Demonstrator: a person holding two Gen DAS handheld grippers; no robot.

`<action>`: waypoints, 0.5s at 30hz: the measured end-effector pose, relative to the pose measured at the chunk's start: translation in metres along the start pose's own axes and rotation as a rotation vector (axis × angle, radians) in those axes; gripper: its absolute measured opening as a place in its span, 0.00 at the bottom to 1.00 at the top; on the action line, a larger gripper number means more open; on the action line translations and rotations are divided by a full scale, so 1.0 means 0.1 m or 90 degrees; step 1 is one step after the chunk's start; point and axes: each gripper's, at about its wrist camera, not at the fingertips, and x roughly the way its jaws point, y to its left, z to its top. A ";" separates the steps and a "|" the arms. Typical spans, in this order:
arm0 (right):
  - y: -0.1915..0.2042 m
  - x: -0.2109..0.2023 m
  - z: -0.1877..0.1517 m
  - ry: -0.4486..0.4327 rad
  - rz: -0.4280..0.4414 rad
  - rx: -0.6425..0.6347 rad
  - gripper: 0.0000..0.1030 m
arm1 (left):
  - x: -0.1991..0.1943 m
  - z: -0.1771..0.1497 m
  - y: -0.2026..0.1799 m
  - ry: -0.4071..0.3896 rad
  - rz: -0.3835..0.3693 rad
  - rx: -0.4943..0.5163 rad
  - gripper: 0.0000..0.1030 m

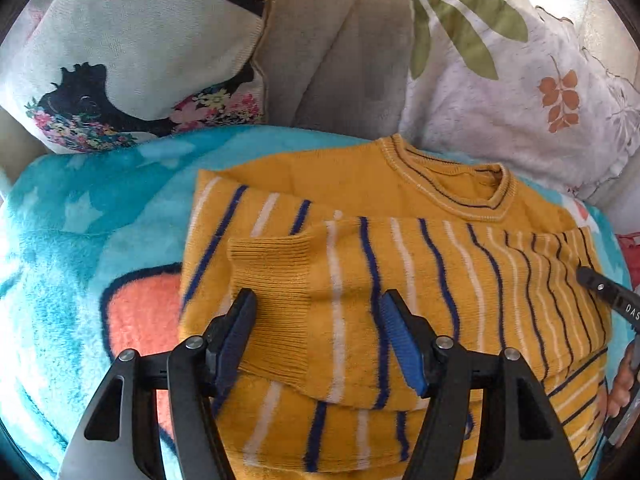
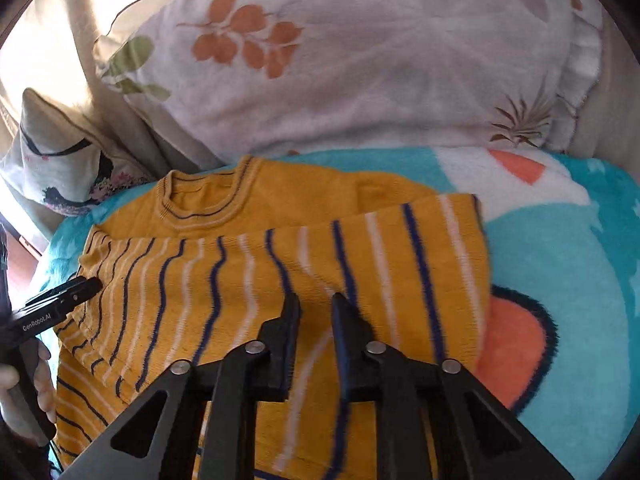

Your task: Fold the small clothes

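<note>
Sweater: I see the yellow striped sweater lying flat on the turquoise blanket, both sleeves folded across its chest, neckline toward the pillows.
Sleeve cuff: only my left wrist view shows the ribbed cuff of the upper sleeve; it lies between my left fingers.
Left gripper: my left gripper stands released, its blue pads apart on either side of the cuff and not pressing it.
Right gripper: my right gripper hovers over the striped chest with a narrow gap between its tips; I see no cloth pinched there, so I take it as clenched on nothing.
Cross views: each camera catches the other gripper at the sweater's edge, and the right view also shows the hand holding it.
Writing: I read "GenRobot.AI" on the left gripper in the right view; in the left view only "DAS" shows on the right one.
Surroundings: leaf-print pillow; floral pillow with a dark silhouette; beige cushions between them.
</note>
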 end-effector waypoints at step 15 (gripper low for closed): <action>-0.44 -0.60 -0.47 -0.031 -0.006 0.098 0.34 | -0.45 -0.42 0.57 0.032 -0.073 -0.112 0.67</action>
